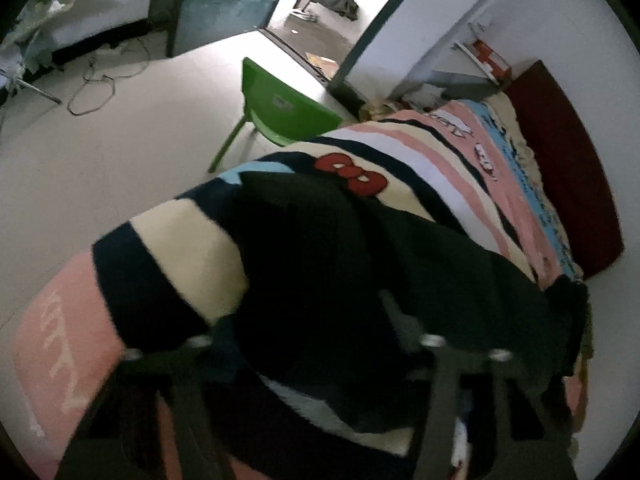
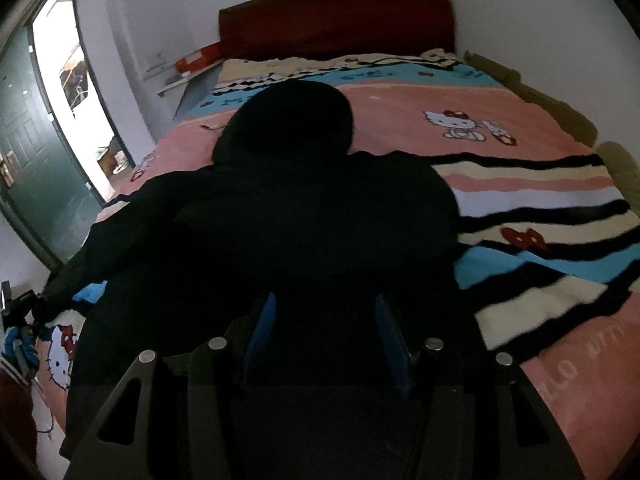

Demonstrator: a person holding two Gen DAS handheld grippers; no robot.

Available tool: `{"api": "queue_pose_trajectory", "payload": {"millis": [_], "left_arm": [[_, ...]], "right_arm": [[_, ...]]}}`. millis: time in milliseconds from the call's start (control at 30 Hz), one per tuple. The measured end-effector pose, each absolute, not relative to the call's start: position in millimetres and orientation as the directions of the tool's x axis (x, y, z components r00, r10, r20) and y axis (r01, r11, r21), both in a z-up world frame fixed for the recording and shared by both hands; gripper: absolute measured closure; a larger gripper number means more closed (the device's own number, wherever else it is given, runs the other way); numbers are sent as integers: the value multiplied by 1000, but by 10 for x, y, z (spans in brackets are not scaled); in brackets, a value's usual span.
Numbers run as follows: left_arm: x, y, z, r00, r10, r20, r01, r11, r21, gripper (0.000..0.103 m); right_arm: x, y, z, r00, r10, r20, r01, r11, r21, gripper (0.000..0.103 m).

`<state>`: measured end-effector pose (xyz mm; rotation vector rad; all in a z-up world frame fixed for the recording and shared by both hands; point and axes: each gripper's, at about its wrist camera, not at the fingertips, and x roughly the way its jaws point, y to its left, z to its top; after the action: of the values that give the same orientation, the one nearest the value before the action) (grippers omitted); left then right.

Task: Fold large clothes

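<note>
Black hooded garment [image 2: 304, 216] lay spread flat on the bed's striped fleece blanket [image 2: 552, 216], hood twd the headboard [image 2: 336, 20], prob. so it could be folded. Right gripper [image 2: 324, 336], blue ribbed pads wide apart, sat over its hem; left gripper [image 1: 316, 344] too dark — can't tell.

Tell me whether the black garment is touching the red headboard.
Apart. The right wrist view shows the black garment ending at its hood, with a stretch of pink and blue blanket lying between it and the headboard.
</note>
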<state>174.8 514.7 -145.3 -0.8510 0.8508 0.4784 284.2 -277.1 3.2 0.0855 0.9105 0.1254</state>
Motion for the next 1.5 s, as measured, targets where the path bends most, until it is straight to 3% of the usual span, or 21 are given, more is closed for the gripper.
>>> {"api": "queue_pose_trajectory", "payload": {"millis": [33, 133, 600, 900, 1200, 1500], "left_arm": [[1751, 5154, -1437, 597, 34, -802, -663, 584, -469, 68], [1728, 5132, -1337, 623, 33, -782, -650, 577, -494, 75], [1710, 4401, -263, 758, -10, -652, -469, 686, -556, 78], [1975, 3233, 513, 809, -88, -581, -290, 800, -525, 80], [2536, 1725, 1164, 811, -230, -539, -51, 889, -455, 80], [3105, 196, 824, 704, -350, -618, 112, 914, -390, 80]], "right_arm": [[2822, -2790, 31, 607, 140, -782, -67, 990, 125, 51], [2759, -2851, 43, 609, 135, -781, -55, 990, 128, 51], [2436, -3068, 330, 666, 173, -725, -80, 984, 161, 51], [2188, -3427, 453, 697, 219, -683, -120, 974, 190, 51], [1975, -3963, 355, 717, 188, -671, -44, 973, 226, 50], [1848, -4334, 352, 739, 147, -657, 17, 972, 236, 50]]}}
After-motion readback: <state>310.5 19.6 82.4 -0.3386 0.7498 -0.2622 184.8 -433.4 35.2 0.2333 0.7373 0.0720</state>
